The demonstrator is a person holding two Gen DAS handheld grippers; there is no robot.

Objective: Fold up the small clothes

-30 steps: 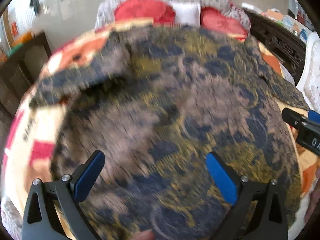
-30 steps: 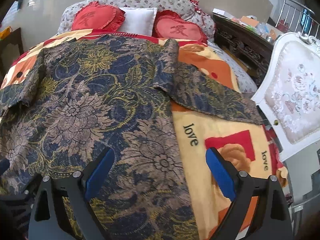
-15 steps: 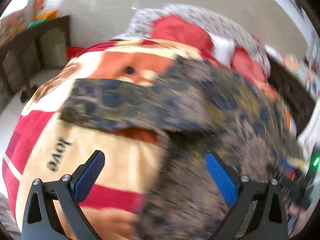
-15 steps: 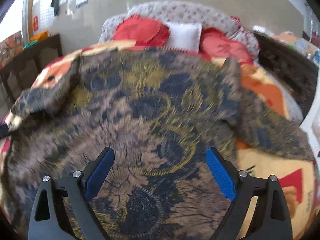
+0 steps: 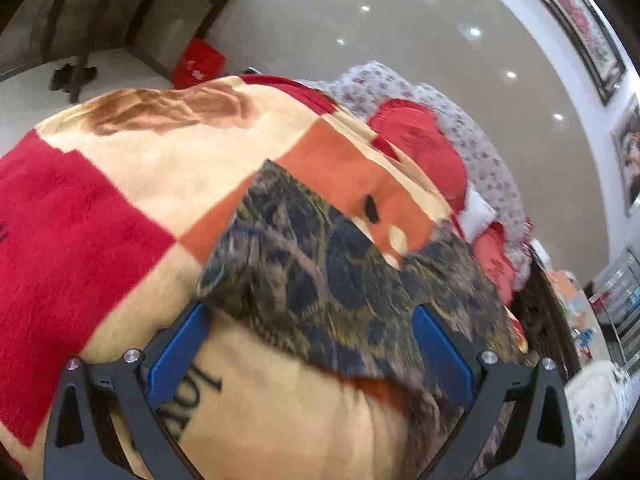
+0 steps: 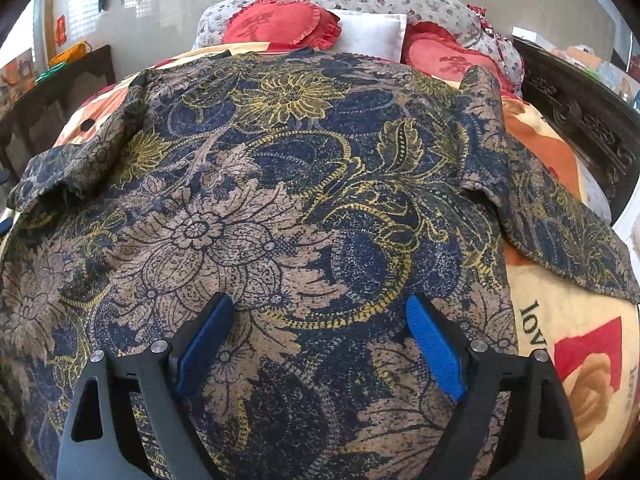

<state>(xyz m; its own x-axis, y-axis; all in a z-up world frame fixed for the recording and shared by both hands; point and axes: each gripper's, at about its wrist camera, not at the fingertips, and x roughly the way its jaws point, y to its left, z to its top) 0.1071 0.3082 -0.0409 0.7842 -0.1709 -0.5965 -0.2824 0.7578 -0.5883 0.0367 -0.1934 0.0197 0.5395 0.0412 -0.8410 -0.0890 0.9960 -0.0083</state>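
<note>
Both the right tongs (image 6: 316,340) and the left tongs (image 5: 308,344) stand released, nothing between the blue pads; the right pair has just been narrowing slightly. The patterned shirt (image 6: 280,200) lies spread flat on the bed blanket (image 5: 120,220), filling the right view's centre, one sleeve (image 5: 304,264) at the left view's lower centre just above the pads. No fold appears made yet; judged an early stage.

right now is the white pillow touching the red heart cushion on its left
Touching. The right wrist view shows the white pillow tucked against the red heart cushion, the cushion's ruffled edge overlapping it with no gap.
</note>
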